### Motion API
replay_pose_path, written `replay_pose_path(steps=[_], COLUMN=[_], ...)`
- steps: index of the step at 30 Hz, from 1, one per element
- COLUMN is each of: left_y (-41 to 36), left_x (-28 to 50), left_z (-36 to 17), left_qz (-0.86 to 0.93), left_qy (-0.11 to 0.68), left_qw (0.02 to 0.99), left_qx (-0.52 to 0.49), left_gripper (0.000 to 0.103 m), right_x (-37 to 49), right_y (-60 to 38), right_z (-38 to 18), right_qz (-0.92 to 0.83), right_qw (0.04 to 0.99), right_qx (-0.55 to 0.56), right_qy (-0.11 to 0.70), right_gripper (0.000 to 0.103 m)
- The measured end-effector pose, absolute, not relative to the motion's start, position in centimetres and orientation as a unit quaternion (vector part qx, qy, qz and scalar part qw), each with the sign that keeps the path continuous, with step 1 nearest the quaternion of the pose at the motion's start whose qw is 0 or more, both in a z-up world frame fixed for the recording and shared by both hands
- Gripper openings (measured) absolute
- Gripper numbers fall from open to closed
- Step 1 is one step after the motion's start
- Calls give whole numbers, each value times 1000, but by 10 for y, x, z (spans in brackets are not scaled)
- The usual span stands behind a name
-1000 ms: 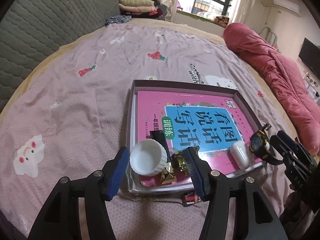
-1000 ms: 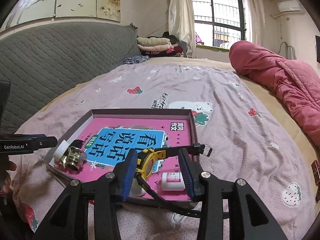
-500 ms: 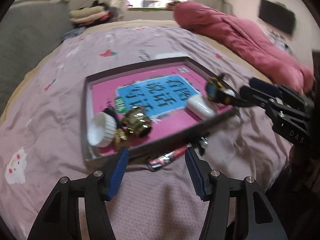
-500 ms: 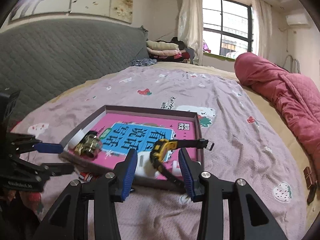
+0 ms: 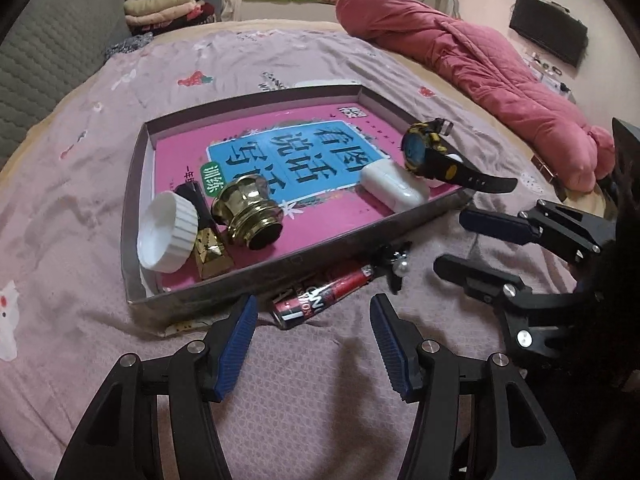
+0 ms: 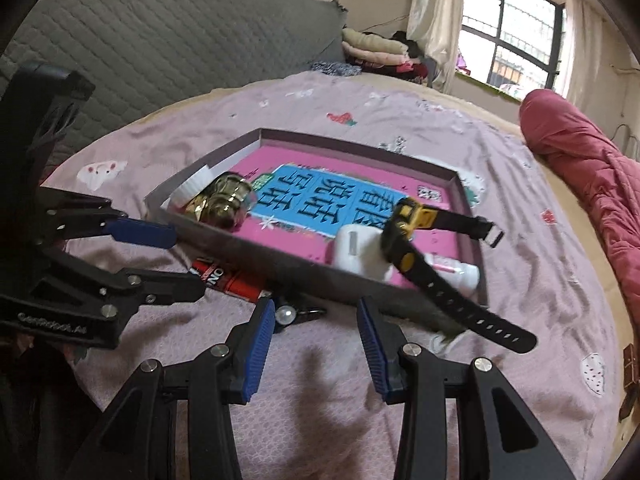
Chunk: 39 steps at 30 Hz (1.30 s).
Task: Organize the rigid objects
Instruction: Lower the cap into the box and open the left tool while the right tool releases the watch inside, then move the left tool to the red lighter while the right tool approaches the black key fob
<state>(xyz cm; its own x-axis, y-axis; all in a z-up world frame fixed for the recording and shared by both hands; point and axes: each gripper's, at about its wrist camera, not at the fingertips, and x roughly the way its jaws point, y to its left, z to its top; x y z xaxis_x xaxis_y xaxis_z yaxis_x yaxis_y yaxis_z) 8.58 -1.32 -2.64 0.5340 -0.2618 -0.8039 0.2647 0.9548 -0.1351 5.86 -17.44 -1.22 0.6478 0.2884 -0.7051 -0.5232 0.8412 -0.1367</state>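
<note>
A red tube and a dark clip with a pearl lie half hidden against the near wall of the tray on the bed, which holds a book, white cap, brass knob, white case and watch, while left gripper and right gripper hover spread and empty.

A wrinkled mauve bedspread printed with strawberries and little animals covers the bed. Along its far right side lies a rolled pink quilted duvet. A grey quilted headboard runs behind, folded clothes in cream and pink stacked at its end. Daylight comes through a dark-framed barred window, a black wall-mounted television hangs opposite.
</note>
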Motion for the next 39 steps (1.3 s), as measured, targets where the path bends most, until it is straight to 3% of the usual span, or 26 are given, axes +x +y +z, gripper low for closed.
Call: replay_pose_path(steps=[26,32,39], left_y=[-45,-35,-37], left_x=[107,102,106], left_z=[-48,-35,-48], left_qz=[-321,-261,-244], left_qy=[500,453,464], left_qw=[804,851,848], left_qx=[28,50,81], left_gripper=[59,54,52], right_x=[79,82,86], right_y=[-186,-188,-195], right_z=[-27,-25,-21], right_qz=[238,237,236], right_qw=[876,878,881], right_qx=[-154,-146,-124], right_qy=[391,390,390], right_gripper=[43,43,43])
